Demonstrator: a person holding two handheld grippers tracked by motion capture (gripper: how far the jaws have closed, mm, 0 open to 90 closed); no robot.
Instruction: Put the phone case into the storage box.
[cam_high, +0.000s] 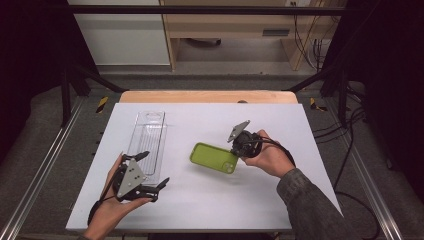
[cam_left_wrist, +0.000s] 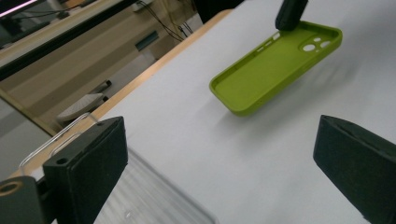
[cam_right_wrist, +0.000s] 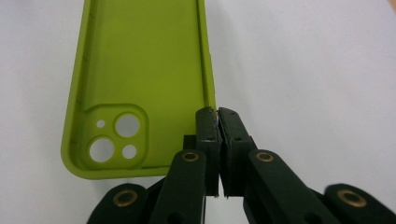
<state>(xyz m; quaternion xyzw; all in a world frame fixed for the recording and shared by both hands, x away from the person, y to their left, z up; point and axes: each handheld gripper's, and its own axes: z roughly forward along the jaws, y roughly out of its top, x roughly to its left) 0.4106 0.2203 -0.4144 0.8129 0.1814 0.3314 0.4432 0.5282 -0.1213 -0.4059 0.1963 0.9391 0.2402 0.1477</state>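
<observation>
A lime-green phone case (cam_high: 214, 157) (cam_left_wrist: 275, 65) (cam_right_wrist: 135, 79) hangs a little above the white table, open side up, camera cut-outs toward the right hand. My right gripper (cam_high: 235, 149) (cam_right_wrist: 217, 114) is shut on the case's side wall near that corner, its jaws pinching the thin rim. In the left gripper view one black fingertip (cam_left_wrist: 290, 14) of it shows on the case's far edge. My left gripper (cam_high: 155, 170) (cam_left_wrist: 224, 158) stands open near the table's front left, nothing between its jaws, pointing toward the case.
A clear plastic tray (cam_high: 148, 140) (cam_left_wrist: 140, 196) lies lengthwise on the white table (cam_high: 210, 200) at the left, its near end beside the left gripper. A wooden strip (cam_high: 207, 96) edges the table's far side. Dark frame posts stand at both sides.
</observation>
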